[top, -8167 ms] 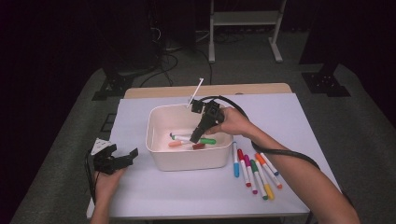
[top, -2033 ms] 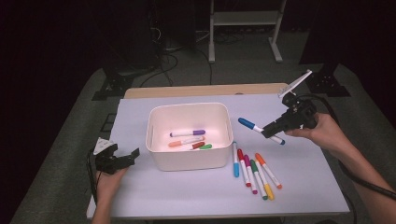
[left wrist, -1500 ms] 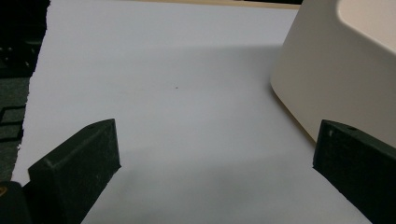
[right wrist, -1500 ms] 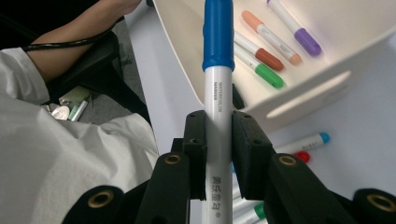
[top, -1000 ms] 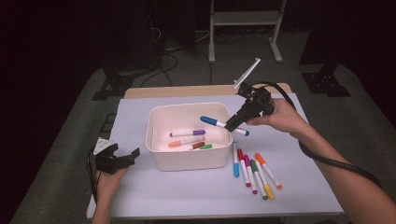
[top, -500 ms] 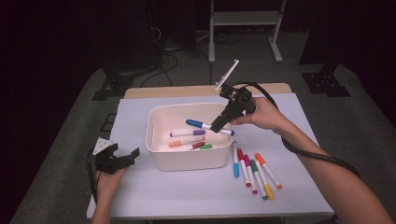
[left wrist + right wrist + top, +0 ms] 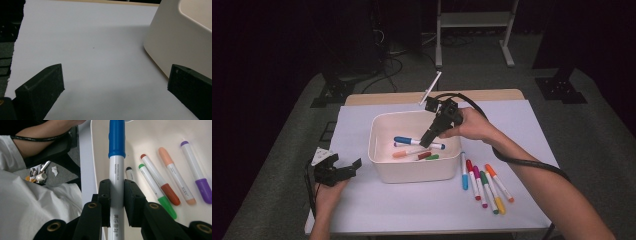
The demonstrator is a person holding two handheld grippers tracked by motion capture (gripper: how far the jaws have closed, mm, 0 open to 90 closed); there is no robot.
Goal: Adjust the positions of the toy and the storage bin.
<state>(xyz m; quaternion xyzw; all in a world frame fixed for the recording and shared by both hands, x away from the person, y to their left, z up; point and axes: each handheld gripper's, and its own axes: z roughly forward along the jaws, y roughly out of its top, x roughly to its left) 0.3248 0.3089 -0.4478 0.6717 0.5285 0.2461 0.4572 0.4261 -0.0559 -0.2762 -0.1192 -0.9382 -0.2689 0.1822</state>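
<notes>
In the high view the left gripper (image 7: 346,169) rests nearest the person's edge of the pale-covered table (image 7: 412,210), just left of the cream plastic bin (image 7: 412,172); its jaws stand wide apart with nothing between them. The left gripper view shows those two black jaws spread over bare table cover, the bin wall (image 7: 175,42) rising beside the right-hand jaw without touching it. To the right of the bin five markers lie side by side on the table: a light blue one (image 7: 463,171), a red one (image 7: 472,179), a magenta one (image 7: 480,187), a green one with a yellow end (image 7: 490,192) and an orange one (image 7: 499,183). Farther back, the right gripper (image 7: 427,141) angles down into the bin from the bin's right rim, held by the right hand (image 7: 469,126). Its jaws are clamped on the white barrel of a blue-capped marker (image 7: 418,142), which lies roughly level just above the bin floor, cap pointing left. In the right gripper view the two pads squeeze that marker (image 7: 116,170) from either side, its blue cap pointing away from the camera. Beneath it, on the bin floor, lie a green-capped marker (image 7: 156,191), a red-brown-capped one (image 7: 161,181), an orange one (image 7: 176,176) and a purple one (image 7: 196,171). Beyond the table stands a metal frame (image 7: 472,30) on the dark floor.
</notes>
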